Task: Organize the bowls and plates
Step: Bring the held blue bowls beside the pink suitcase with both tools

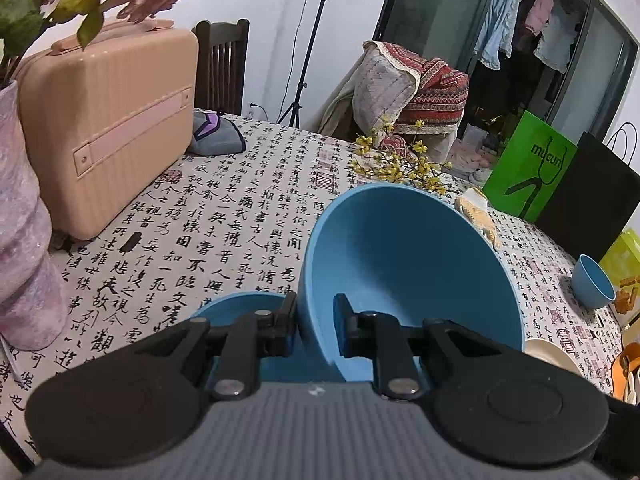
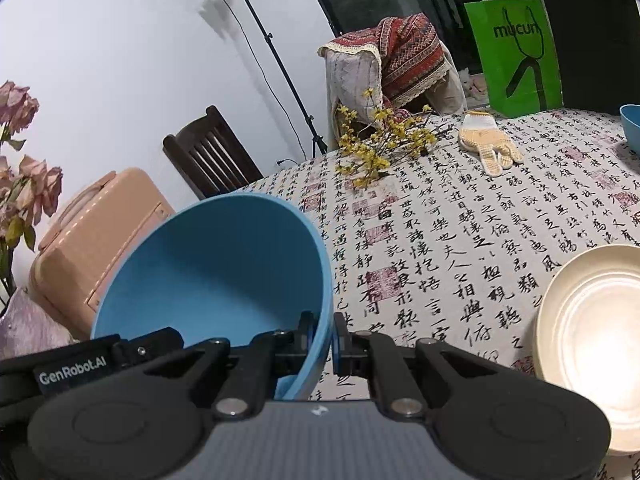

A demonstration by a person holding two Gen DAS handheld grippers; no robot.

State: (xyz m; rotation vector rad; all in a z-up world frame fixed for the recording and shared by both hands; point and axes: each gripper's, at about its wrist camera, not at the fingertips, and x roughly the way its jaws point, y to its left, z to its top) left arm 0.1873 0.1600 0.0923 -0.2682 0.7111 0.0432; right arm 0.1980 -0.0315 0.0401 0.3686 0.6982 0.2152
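A large blue bowl (image 1: 408, 264) hangs tilted over the table, and both grippers grip it by the rim. My left gripper (image 1: 316, 322) is shut on the bowl's left wall, one finger inside and one outside. My right gripper (image 2: 323, 334) is shut on the opposite edge of the same bowl (image 2: 208, 272). A second blue dish (image 1: 240, 308) shows just below and left of the left fingers, mostly hidden. A cream plate (image 2: 592, 336) lies on the table to the right, its edge also in the left wrist view (image 1: 552, 354). A small blue bowl (image 1: 592, 282) stands further right.
A pink suitcase (image 1: 108, 136) and a pale purple vase (image 1: 24, 248) with dried flowers stand at the left. A yellow flower sprig (image 2: 380, 140), a knit glove (image 2: 486, 146), a green paper bag (image 2: 516, 56) and a black bag (image 1: 592, 192) line the far edge. Chairs stand behind the table.
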